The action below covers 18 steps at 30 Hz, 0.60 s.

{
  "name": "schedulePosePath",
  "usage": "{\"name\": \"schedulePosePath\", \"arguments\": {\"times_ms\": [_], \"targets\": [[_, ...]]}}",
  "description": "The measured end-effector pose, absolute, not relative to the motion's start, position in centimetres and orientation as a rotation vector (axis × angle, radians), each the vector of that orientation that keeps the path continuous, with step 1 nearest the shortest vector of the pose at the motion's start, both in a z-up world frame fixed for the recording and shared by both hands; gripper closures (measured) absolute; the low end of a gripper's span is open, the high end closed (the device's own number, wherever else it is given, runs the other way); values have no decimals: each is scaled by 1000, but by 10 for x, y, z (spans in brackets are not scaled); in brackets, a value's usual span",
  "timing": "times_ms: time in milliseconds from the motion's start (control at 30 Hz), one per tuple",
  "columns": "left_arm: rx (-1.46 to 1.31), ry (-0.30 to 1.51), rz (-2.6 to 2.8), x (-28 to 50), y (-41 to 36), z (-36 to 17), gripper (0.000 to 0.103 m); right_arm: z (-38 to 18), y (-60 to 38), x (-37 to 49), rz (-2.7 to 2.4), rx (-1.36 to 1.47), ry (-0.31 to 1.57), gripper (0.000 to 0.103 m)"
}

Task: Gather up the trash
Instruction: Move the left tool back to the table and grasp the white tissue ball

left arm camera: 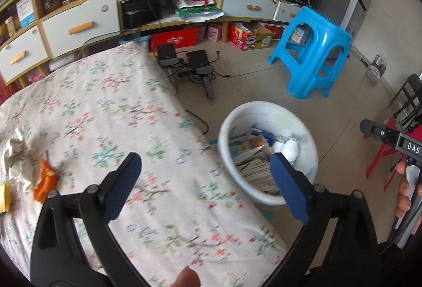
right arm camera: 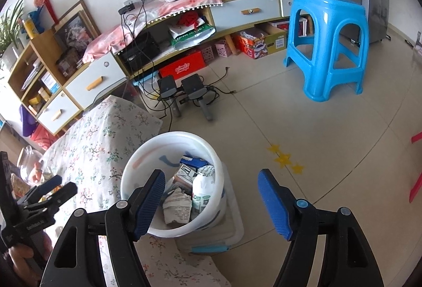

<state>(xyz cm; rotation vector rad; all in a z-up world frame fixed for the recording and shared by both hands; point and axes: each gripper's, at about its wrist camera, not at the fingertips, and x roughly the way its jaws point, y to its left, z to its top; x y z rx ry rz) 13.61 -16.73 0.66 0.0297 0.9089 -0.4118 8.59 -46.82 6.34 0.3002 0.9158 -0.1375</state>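
Observation:
A white bucket [left arm camera: 232, 129] on the floor beside the table holds several pieces of trash; it also shows in the right wrist view [right arm camera: 211, 155]. On the floral-cloth table [left arm camera: 105, 107], at its left edge, lie an orange wrapper [left arm camera: 44, 179], crumpled pale paper [left arm camera: 14, 155] and a yellow piece [left arm camera: 4, 197]. My left gripper [left arm camera: 205, 171] is open and empty above the table's right edge. My right gripper [right arm camera: 211, 197] is open and empty over the bucket's near rim.
A blue plastic stool [left arm camera: 313, 55] stands on the tiled floor behind the bucket. Two black devices with cables [left arm camera: 184, 60] lie on the floor by a long cluttered cabinet [left arm camera: 79, 23]. The bucket sits on a clear lidded box [right arm camera: 229, 237]. Red chair legs [left arm camera: 379, 160] stand at right.

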Motion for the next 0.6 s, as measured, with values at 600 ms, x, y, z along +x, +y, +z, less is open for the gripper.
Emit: {"name": "schedulePosePath", "arguments": {"times_ms": [600], "targets": [[71, 894, -227, 104, -45, 20, 2, 60, -390, 97, -53, 128, 948, 21]]}}
